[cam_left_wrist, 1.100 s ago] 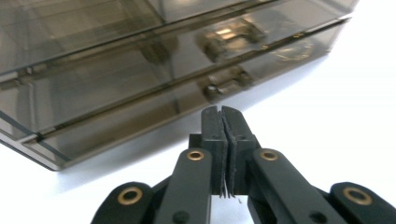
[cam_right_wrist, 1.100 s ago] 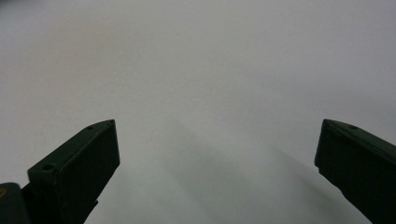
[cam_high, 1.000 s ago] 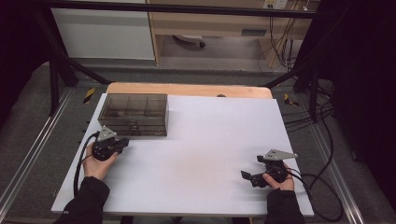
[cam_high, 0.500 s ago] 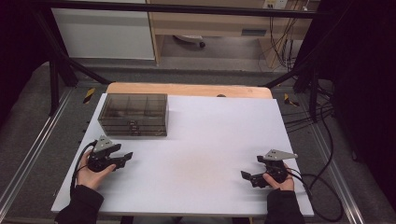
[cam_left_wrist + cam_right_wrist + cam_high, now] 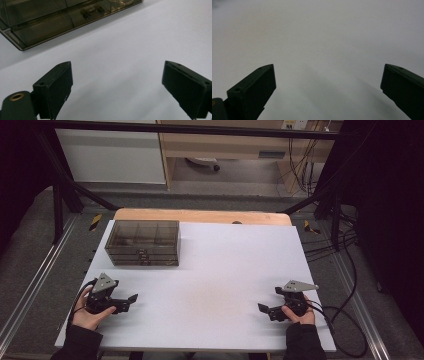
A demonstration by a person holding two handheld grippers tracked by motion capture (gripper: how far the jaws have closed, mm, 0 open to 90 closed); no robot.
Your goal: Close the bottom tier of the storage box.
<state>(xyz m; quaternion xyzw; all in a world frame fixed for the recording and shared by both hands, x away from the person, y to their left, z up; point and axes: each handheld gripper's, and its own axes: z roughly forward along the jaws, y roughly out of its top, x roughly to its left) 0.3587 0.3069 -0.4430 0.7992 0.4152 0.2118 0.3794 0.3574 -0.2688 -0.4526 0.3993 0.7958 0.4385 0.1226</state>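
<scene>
A wide white surface (image 5: 225, 270) takes up most of the high view, with a strip of bare wood along its far edge. Around it lie a grey floor, metal rails on both sides, and black frame legs at the far corners.

On the far left part of the surface stands a smoky, see-through plastic box (image 5: 142, 242) with drawers and inner dividers. It sits square to the surface edge, well apart from both hands. In the left tool's view the same box (image 5: 50, 22) crosses the top left corner, and small dark parts show inside one of its compartments; what they are cannot be told.

The left tool (image 5: 131, 299) lies low over the near left part of the surface, held in the person's left hand (image 5: 90, 312), with a grey three-cornered plate on top and its tips toward the middle. In its own view the left tool (image 5: 117, 85) has its jaws standing far apart, with nothing but bare white surface between them.

The right tool (image 5: 264, 310) sits over the near right part, held in the right hand (image 5: 297, 312), its tips toward the left and a black cable (image 5: 345, 330) trailing off past the right edge. In its own view the right tool (image 5: 328, 85) is likewise spread wide and holds nothing.

The two tools are well apart, at opposite near corners.
</scene>
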